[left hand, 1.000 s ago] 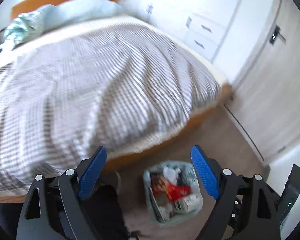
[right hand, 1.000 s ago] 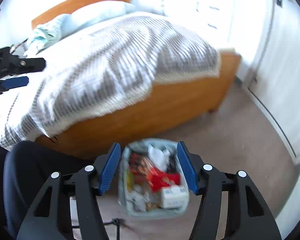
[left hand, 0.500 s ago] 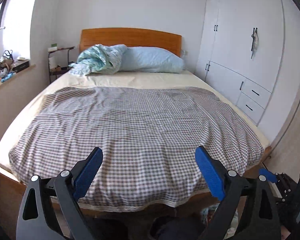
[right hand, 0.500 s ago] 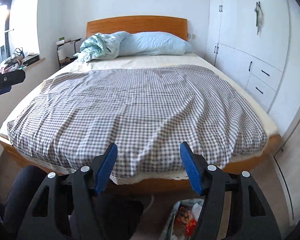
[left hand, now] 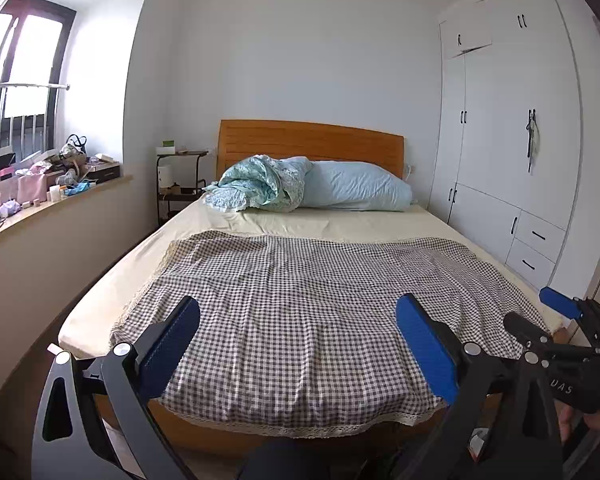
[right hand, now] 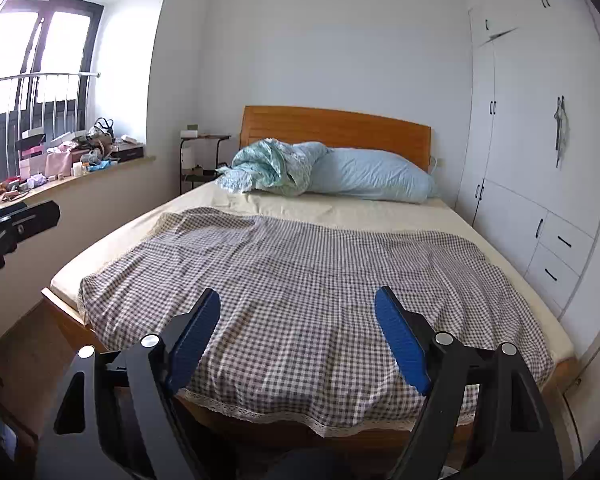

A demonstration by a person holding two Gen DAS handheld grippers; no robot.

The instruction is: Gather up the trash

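Note:
My left gripper (left hand: 296, 304) points out over the bed's checked blanket (left hand: 300, 264); its jaws are opening wide and nothing is between the blue pads. My right gripper (right hand: 298, 294) is level with it on the right, its jaws also opening and empty. One blue finger of the right gripper (left hand: 560, 307) shows at the right edge of the left wrist view. A white-and-red scrap (left hand: 476, 445) low behind the left gripper's right finger may be the trash basket on the floor; the rest is hidden. No loose trash shows on the bed.
A light blue pillow (left hand: 356, 192) and a crumpled quilt (left hand: 260, 184) lie at the wooden headboard. A cluttered window sill (left hand: 40, 188) runs along the left wall, with a small rack (left hand: 180, 184) beside the bed. White wardrobes (left hand: 500, 160) line the right wall.
Both views swung up from the floor basket full of trash to the whole bed. The basket dropped out of sight below. Both pairs of jaws spread wider.

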